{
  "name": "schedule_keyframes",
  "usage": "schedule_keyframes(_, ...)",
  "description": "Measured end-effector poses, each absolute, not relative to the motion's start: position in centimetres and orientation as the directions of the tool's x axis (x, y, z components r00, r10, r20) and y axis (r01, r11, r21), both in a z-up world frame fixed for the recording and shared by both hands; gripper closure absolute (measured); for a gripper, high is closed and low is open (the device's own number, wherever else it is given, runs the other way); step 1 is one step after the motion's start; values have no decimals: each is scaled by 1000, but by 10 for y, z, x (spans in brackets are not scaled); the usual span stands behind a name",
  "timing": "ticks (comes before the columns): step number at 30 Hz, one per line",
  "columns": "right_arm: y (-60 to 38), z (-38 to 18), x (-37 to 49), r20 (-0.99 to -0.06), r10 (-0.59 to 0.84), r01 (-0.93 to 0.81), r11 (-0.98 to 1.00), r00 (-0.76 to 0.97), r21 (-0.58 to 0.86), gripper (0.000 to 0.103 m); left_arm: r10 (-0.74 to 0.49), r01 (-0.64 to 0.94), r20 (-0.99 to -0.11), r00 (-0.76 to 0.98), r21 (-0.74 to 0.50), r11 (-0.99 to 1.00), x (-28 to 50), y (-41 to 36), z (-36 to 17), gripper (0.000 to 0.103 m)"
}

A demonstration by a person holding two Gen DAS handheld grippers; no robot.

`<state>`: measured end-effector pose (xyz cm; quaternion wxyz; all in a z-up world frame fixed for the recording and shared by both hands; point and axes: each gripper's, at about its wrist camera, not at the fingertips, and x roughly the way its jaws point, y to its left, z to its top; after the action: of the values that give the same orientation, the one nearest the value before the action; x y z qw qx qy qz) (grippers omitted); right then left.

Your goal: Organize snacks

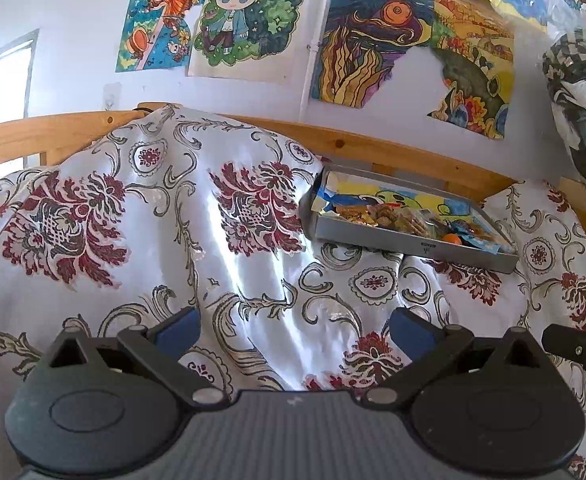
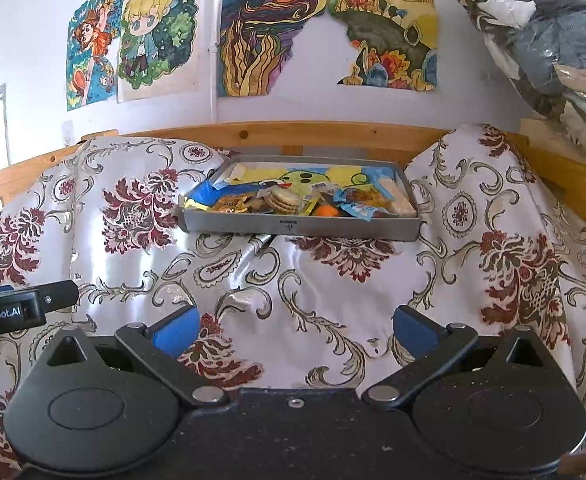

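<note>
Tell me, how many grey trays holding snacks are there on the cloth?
1. The grey tray sits on the patterned cloth, near the wooden rail, ahead of both grippers.

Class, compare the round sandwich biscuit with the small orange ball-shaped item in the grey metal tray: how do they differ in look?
The round sandwich biscuit is pale tan and ridged; the small orange item is bright and smooth. The biscuit is a flat disc and looks larger; the orange item is rounded. Both lie among wrapped snacks in the grey metal tray.
</note>
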<state>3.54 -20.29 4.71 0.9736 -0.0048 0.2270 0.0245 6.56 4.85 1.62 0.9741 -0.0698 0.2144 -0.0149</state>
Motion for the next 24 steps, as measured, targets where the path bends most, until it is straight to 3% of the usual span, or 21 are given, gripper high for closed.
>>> schedule_keyframes(24,-213,34,25,-454,24,-12,1000,891,29,1,-112,52,-455,884,-141,989,57,35,2,0)
